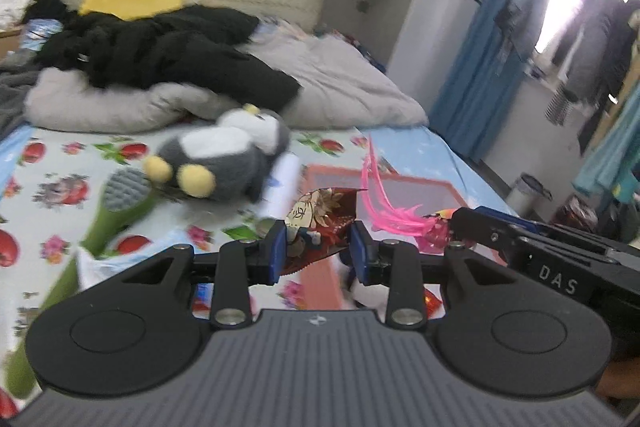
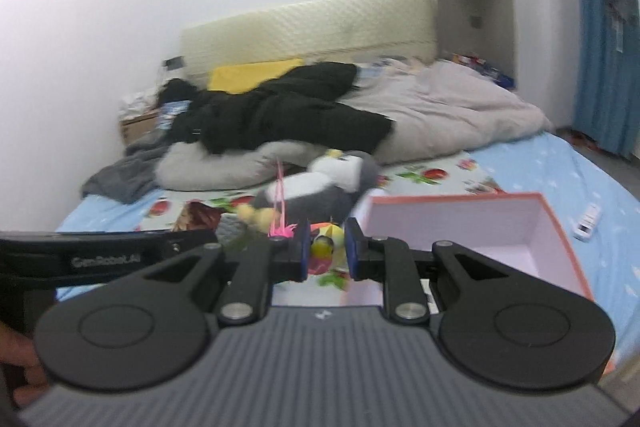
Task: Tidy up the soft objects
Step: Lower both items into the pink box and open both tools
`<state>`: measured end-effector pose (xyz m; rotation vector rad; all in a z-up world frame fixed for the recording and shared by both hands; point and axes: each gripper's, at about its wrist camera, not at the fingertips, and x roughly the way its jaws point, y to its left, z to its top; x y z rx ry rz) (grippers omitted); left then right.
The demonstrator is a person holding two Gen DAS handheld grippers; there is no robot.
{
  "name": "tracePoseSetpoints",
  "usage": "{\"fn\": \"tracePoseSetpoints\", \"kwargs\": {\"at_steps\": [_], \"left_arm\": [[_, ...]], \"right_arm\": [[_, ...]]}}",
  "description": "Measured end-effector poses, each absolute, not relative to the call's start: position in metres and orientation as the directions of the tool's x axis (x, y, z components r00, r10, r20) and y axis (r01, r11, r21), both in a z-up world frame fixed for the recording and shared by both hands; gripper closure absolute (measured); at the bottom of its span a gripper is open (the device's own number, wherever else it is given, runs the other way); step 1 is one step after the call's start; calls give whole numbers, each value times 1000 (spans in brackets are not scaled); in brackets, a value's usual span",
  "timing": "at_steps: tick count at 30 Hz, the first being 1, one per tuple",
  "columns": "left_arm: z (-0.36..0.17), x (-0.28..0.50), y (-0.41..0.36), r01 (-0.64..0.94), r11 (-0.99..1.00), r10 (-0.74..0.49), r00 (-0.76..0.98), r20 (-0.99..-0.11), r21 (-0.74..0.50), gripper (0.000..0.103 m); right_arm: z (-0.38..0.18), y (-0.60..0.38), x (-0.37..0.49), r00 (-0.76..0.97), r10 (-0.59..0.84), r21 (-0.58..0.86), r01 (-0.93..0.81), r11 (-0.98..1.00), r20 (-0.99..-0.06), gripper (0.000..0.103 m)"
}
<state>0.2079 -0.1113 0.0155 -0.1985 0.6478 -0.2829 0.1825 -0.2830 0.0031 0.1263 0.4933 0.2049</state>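
Fruit-print bed with grey quilt, penguin plush, open pink box.

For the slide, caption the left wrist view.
Left claw grips a crinkled dark-red patterned foil pouch above the floral bedsheet, grey plush penguin beyond.

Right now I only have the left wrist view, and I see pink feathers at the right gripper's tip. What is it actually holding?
Observer: The right gripper is shut on a small yellow and green toy; the pink feathers rise beside it.
Operator: Is the box empty?
Observer: The shown part of the orange-rimmed box, pale inside, holds nothing.
Operator: Anything past the box?
Observer: A small white item lies on the blue sheet to its right.
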Motion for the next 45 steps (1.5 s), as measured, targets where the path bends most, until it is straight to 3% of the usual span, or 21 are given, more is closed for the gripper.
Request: {"fn": "tracePoseSetpoints", "kwargs": {"at_steps": [13, 24, 28, 30, 45], "left_arm": [[-65, 288, -221, 325, 908, -411, 571, -711, -264, 64], [-117, 322, -241, 304, 918, -380, 487, -786, -256, 64], [-118, 323, -242, 312, 917, -379, 490, -785, -248, 60], [-115, 322, -240, 305, 919, -378, 502, -778, -249, 50], [-28, 262, -199, 319, 923, -379, 660, -649, -214, 49]], "right_arm": [[-81, -370, 222, 768, 80, 196, 61, 979, -636, 82], [-135, -386, 246, 689, 99, 221, 90, 971, -718, 81], [-136, -384, 248, 690, 128, 238, 66, 969, -713, 80], [-133, -384, 248, 695, 123, 236, 69, 969, -708, 72], [-53, -363, 204, 813, 155, 289, 17, 957, -562, 70]]}}
